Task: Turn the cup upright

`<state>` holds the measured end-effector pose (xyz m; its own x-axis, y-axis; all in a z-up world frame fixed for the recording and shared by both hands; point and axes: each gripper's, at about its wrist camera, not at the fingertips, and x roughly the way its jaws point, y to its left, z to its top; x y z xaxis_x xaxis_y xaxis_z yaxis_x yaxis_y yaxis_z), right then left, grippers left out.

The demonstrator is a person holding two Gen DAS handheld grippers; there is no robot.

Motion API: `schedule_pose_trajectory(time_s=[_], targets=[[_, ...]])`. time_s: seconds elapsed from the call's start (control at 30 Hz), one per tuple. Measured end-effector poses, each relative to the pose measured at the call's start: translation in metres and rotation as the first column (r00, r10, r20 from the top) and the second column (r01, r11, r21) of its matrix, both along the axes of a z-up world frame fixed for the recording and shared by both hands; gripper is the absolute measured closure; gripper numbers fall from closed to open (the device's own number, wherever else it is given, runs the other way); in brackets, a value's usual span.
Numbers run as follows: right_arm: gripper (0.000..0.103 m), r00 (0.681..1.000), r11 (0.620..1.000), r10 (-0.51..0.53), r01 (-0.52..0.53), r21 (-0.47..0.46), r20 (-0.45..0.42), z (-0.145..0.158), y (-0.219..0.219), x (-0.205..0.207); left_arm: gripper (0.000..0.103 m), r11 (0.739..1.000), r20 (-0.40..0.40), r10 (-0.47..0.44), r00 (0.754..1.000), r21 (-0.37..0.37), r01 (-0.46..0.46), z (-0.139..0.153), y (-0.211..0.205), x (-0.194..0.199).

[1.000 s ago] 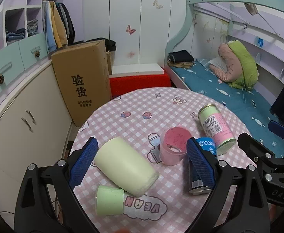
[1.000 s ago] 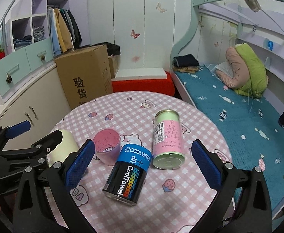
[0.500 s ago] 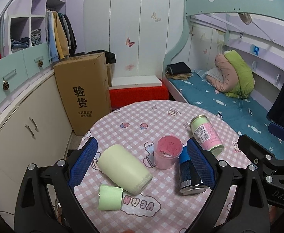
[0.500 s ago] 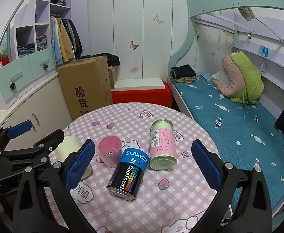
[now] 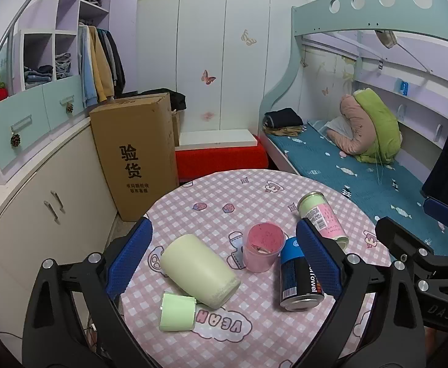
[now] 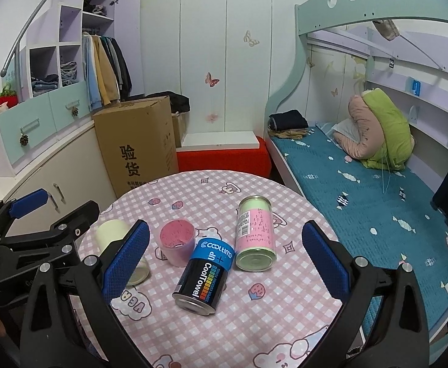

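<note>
A pale green cup (image 5: 198, 270) lies on its side on the pink checked round table (image 5: 224, 193), its mouth toward me; in the right wrist view (image 6: 113, 239) it is partly hidden behind a finger. A pink cup (image 5: 263, 251) (image 6: 176, 245) stands upright in the middle. My left gripper (image 5: 224, 263) is open and empty, held above the near side of the table, the lying cup between its fingers in view. My right gripper (image 6: 224, 260) is open and empty above the table's near right.
A black and blue can (image 6: 204, 276) and a pink and green can (image 6: 254, 233) lie on their sides near the pink cup. A small green roll (image 5: 176, 312) lies by the lying cup. A cardboard box (image 5: 135, 153), cabinets and a bed (image 5: 362, 165) surround the table.
Both grippers have pulled back and risen from the table, so the objects look smaller and farther. Nothing on the table has moved.
</note>
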<state>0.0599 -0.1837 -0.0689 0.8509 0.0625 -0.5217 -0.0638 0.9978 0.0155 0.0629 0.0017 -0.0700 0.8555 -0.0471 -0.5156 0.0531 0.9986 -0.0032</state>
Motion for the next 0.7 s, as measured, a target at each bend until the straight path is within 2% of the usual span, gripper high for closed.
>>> schedule_pose_trajectory(time_s=[0.23, 0.7], targets=[[0.007, 1.000, 1.000, -0.002, 0.002, 0.000, 0.002, -0.0003, -0.0002, -0.0012, 0.008, 0.999, 0.044, 0.021, 0.999, 0.024, -0.022, 0.0031, -0.0018, -0.0051], [0.007, 1.000, 1.000, -0.004, 0.004, 0.004, -0.002, 0.0016, -0.0029, -0.0012, 0.008, 1.000, 0.040, 0.017, 0.999, 0.026, -0.018, 0.0040, -0.0028, -0.0038]])
